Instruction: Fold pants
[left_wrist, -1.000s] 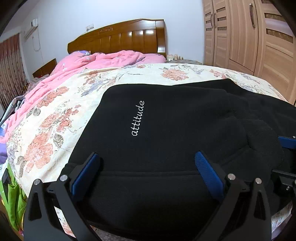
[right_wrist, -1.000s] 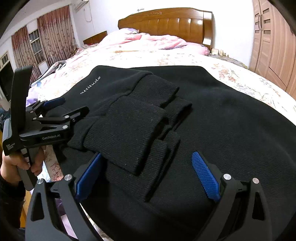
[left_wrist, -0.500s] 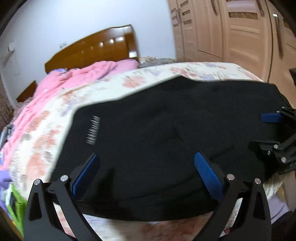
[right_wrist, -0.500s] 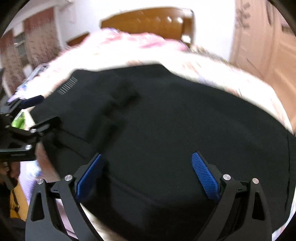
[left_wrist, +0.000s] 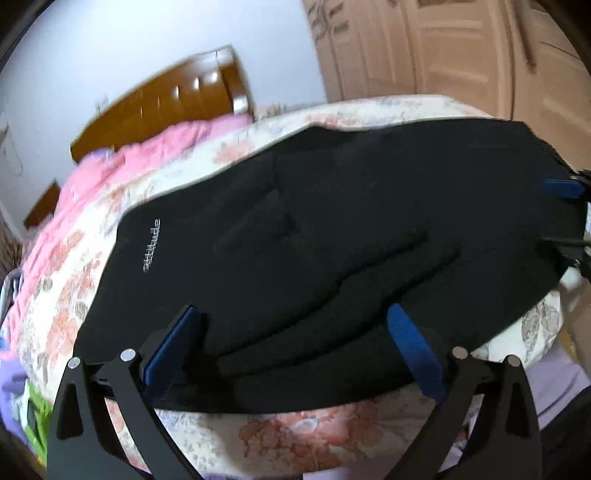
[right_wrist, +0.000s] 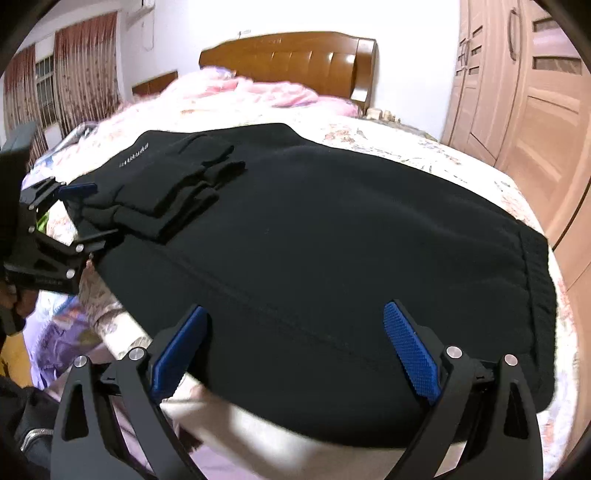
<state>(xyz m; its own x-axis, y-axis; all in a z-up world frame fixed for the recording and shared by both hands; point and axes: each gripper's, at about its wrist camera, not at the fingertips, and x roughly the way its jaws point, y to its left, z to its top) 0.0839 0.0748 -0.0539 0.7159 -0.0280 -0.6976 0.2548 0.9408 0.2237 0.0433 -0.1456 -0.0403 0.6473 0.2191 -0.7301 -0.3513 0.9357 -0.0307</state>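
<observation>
Black pants (right_wrist: 332, 240) flat on floral bed (right_wrist: 424, 155), near its foot edge, cuffs (right_wrist: 173, 199) folded back on top. Left gripper (left_wrist: 291, 343) and right gripper (right_wrist: 295, 339) wide open over pants' near edge, holding nothing.

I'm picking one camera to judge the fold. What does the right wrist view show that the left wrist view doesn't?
Only the right wrist view shows the ribbed cuffs stacked near the logo, the waistband, and curtains. Only the left shows the near hem on the floral sheet. Both show the black pants, headboard, wardrobe, and open left gripper and right gripper.
</observation>
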